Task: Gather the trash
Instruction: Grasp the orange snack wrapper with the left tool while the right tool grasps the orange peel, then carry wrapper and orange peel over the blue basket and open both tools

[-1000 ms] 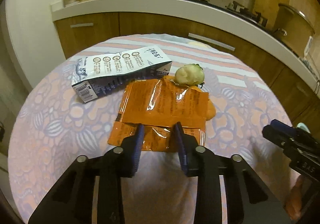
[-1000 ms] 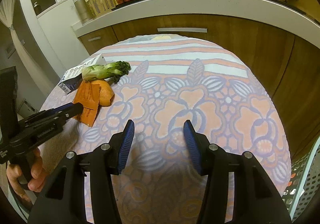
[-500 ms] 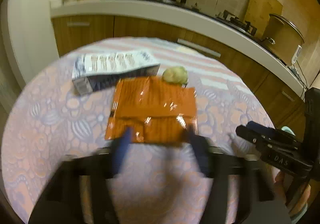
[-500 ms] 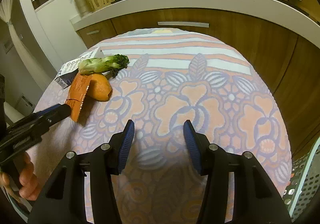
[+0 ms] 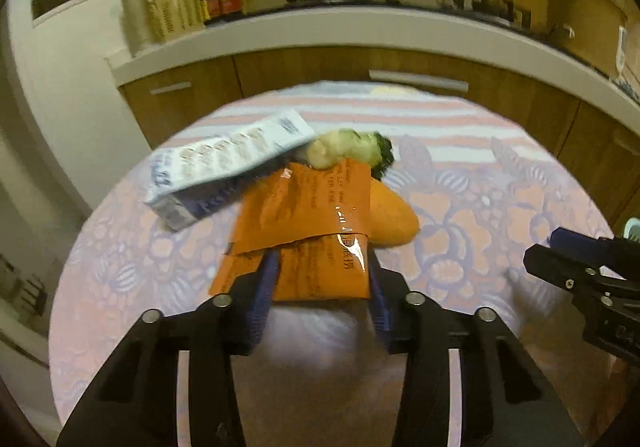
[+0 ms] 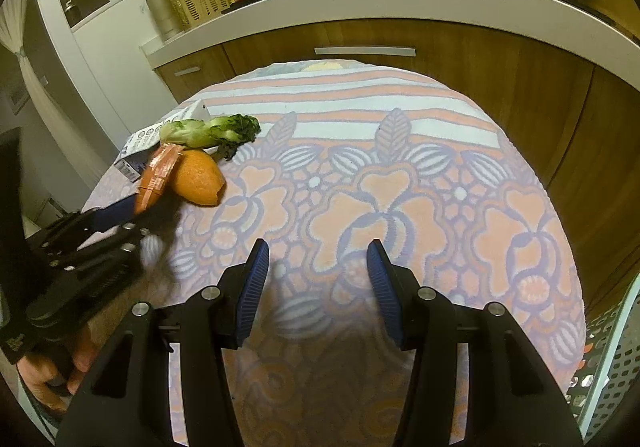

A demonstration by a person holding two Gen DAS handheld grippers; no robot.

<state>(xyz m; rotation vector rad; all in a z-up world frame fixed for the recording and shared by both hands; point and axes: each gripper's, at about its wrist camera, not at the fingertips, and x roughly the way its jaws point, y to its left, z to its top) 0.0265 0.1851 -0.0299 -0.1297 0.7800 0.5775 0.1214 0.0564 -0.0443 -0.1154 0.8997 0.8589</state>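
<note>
Trash lies on the flower-patterned table (image 6: 400, 183), below a kitchen counter (image 6: 400, 7). Left gripper (image 5: 320, 279), its jaws just closing, clamps the lifted orange wrapper (image 5: 308, 223) beside the white carton (image 5: 224, 163), orange peel (image 6: 198, 181) and greens (image 6: 208, 131). Right gripper (image 6: 318, 279) hangs parted, holding nothing.

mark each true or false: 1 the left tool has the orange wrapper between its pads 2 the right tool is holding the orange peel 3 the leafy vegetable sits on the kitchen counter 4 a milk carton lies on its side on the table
1. True: the orange wrapper sits between the pads of the left tool, whose jaws have just been closing.
2. False: the right tool is open and holds nothing; the orange peel lies apart from it.
3. False: the leafy vegetable lies on the table.
4. True: the milk carton lies on its side there.
</note>
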